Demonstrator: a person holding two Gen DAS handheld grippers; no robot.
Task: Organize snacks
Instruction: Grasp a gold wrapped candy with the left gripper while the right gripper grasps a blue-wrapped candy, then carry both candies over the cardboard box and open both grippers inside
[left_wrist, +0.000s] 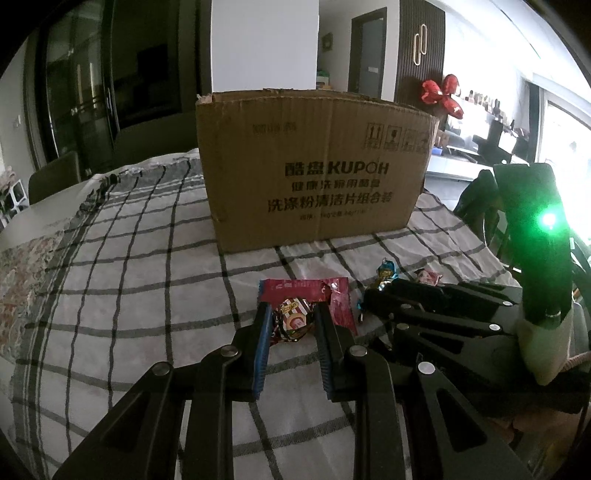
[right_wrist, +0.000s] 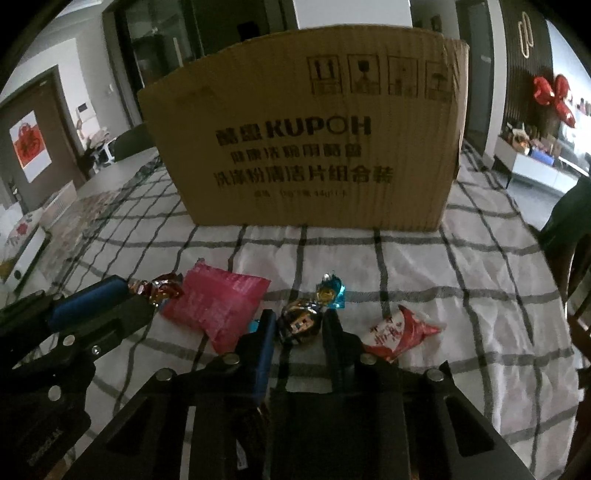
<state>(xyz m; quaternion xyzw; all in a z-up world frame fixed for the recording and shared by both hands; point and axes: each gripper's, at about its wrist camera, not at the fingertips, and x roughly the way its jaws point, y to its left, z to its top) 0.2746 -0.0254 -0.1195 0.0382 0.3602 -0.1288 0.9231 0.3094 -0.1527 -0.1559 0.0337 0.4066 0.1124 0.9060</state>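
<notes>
On the checked tablecloth (left_wrist: 140, 266) before the cardboard box (left_wrist: 314, 166): left gripper (left_wrist: 291, 317) clamped on a striped candy (left_wrist: 293, 322), right gripper (right_wrist: 300, 321) narrowed around a dark foil candy (right_wrist: 300, 320), near the pink packet (right_wrist: 218, 306).

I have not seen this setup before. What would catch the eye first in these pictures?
The big cardboard box at the back of the checked cloth. In front lie snacks: a pink packet, and a round candy clamped in the left gripper.
</notes>
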